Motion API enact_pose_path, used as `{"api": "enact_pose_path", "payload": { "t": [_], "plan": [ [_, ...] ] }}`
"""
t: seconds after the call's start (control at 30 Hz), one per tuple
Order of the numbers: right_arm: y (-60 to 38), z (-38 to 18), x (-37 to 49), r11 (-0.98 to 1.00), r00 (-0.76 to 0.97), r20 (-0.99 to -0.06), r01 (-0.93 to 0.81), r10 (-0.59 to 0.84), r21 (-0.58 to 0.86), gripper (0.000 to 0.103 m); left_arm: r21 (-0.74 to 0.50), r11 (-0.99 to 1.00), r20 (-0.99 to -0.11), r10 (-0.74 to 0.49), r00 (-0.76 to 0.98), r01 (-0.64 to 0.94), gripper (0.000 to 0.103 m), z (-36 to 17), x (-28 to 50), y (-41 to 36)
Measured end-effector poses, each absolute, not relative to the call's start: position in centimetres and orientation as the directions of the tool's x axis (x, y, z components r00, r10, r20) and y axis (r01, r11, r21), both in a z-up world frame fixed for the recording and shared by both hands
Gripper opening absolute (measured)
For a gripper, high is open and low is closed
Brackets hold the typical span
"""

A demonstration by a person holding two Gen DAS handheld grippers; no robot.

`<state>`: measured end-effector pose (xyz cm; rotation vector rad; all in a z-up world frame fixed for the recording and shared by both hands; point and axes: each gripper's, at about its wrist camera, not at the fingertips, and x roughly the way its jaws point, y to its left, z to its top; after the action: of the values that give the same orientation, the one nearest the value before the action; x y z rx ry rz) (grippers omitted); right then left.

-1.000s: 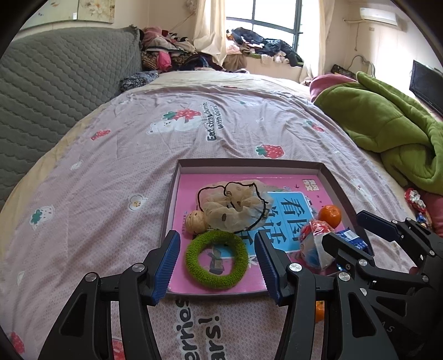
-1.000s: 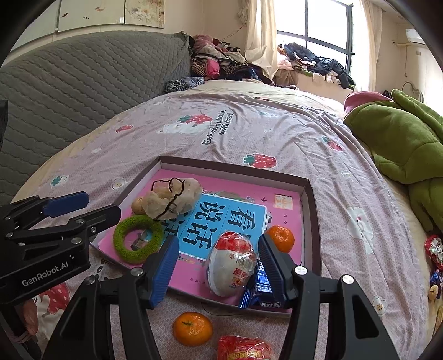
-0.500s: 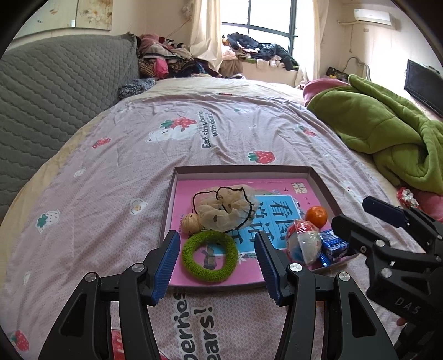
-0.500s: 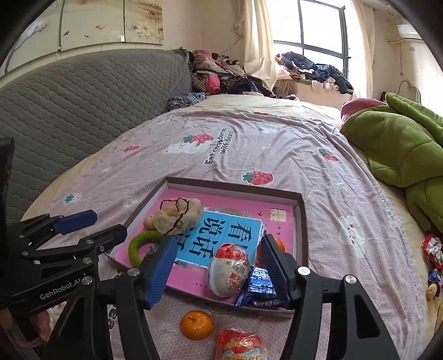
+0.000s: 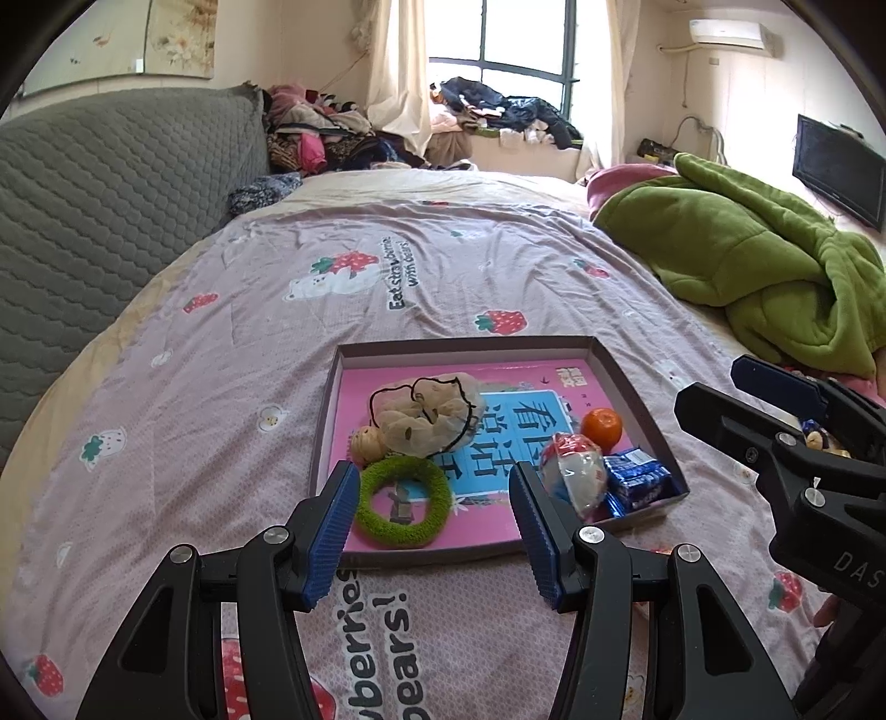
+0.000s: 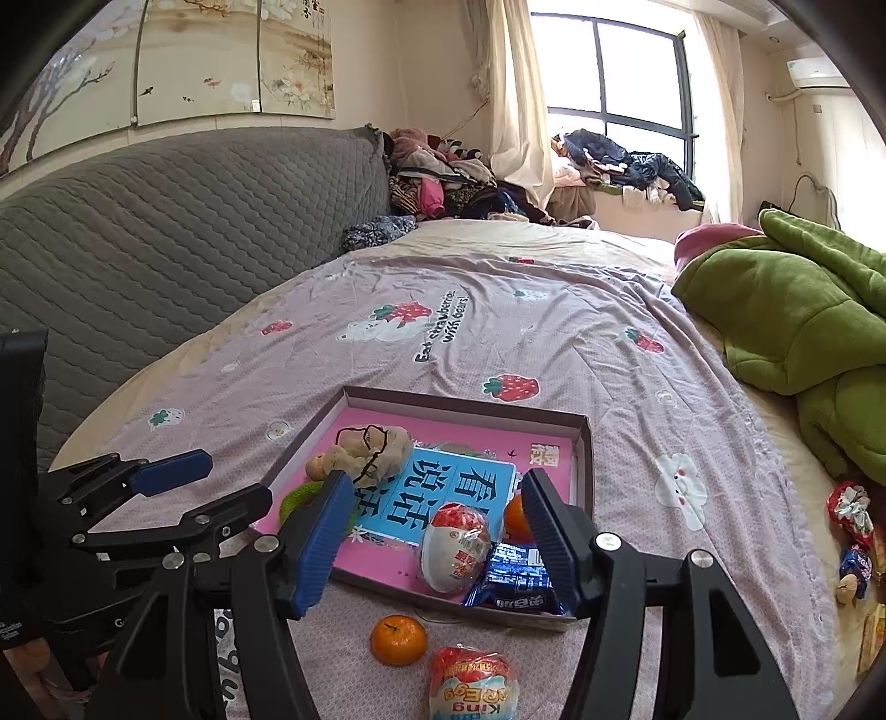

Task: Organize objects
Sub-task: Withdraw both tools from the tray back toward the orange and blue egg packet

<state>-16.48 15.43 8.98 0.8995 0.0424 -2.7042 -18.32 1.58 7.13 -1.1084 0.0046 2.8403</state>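
- Left gripper: jaws apart, empty, above the tray's near edge.
- Right gripper: jaws apart, empty, having just been opening.
- On the bedspread beside the tray's near edge: loose orange and wrapped egg.
- In the tray's near right corner: egg toy, blue packet.

Bedrm lit by daylight thru a dark-framed window w/ cream curtains. Bed covered by a strawberry-print sheet; grey quilted headboard seen at left. Clothes piled on the sill. Green blanket heaped at right; AC unit mounted high.
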Motion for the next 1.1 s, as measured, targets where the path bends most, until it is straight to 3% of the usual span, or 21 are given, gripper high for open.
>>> {"api": "enact_pose_path", "payload": {
  "t": [0.83,1.1],
  "plan": [
    [17.6,12.8,-10.5,-0.967,-0.836,-0.498,0.252,-0.233,0.03,0.063,-0.022,-0.992,-0.635,0.113,-0.764,-0.128,0.058,9.8,-13.4,3.2],
    [17.7,12.2,-9.1,-0.963,-0.822,-0.51,0.264,-0.252,0.05,0.063,-0.02,-0.991,-0.624,0.116,-0.772,-0.133,0.058,10.3,-12.0,3.7]
  ]
}}
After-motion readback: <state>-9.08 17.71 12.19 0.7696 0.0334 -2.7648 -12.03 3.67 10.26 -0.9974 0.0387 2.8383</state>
